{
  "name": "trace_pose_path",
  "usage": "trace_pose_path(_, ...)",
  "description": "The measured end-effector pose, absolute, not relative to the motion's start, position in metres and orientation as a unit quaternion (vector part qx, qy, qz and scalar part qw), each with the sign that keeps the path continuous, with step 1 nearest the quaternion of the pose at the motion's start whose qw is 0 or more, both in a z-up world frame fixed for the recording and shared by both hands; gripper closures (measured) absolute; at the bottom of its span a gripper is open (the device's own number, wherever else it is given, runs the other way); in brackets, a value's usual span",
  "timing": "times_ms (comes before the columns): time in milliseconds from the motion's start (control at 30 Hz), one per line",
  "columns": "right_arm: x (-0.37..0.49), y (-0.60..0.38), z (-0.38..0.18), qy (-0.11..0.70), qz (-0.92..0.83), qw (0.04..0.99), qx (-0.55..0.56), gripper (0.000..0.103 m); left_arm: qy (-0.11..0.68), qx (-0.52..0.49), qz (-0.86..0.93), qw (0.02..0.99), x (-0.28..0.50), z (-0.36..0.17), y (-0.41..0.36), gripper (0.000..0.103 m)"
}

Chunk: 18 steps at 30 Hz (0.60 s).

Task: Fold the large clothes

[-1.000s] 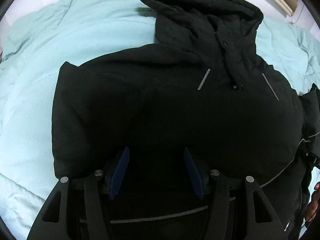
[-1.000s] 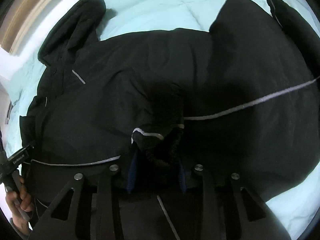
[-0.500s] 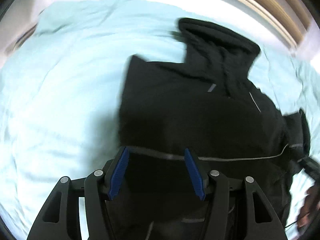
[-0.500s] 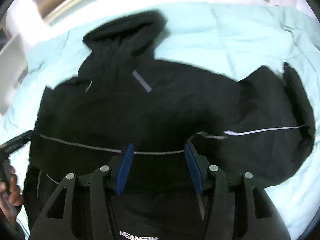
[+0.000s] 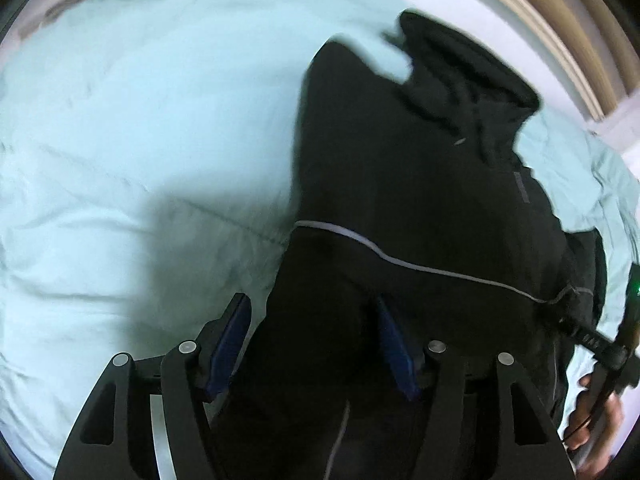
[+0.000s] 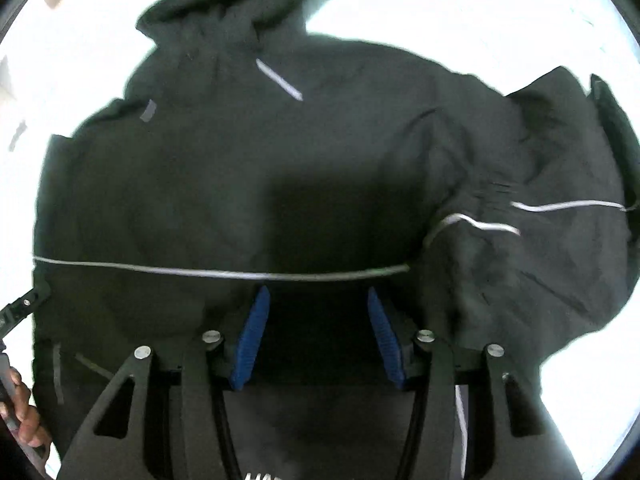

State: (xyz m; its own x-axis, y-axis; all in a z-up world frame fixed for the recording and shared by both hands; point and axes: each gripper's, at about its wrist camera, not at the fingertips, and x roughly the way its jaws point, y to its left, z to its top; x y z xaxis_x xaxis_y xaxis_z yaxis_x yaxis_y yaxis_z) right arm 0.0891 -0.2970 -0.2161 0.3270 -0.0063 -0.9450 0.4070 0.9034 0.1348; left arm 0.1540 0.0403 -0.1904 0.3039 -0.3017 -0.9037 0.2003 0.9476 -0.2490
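Observation:
A large black hooded jacket (image 5: 420,184) with thin grey reflective stripes lies spread on a pale mint quilt (image 5: 140,128). Its hood (image 6: 224,12) points away from me. My left gripper (image 5: 312,332) is open and empty above the jacket's lower left edge. My right gripper (image 6: 316,320) is open and empty above the lower middle of the jacket (image 6: 240,176), just below the long grey stripe (image 6: 224,272). A sleeve (image 6: 560,216) lies bunched and folded inward at the right. The left gripper's tip shows in the right wrist view's left edge (image 6: 20,312).
The quilt stretches far to the left of the jacket. A wooden headboard (image 5: 560,32) and white wall run behind the hood. A hand (image 5: 596,428) holding the right gripper shows at the lower right of the left wrist view.
The right gripper opened and let go of the sleeve cuff it held. Both grippers pulled back from the jacket, the left one swinging out to its left edge.

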Motion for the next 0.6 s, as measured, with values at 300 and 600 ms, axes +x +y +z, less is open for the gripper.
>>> trace_pose_path(300, -0.024, -0.282, -0.11, 0.5, -0.173, 0.826, 0.195, 0.048, 0.484, 0.006, -0.259, 0.836, 0.093, -0.094, 0.006, 0.037)
trace_pose_path(600, -0.148, -0.308, -0.056, 0.459, -0.231, 0.833, 0.203, 0.048, 0.461, 0.026, -0.321, 0.827, 0.019, -0.054, -0.065, 0.037)
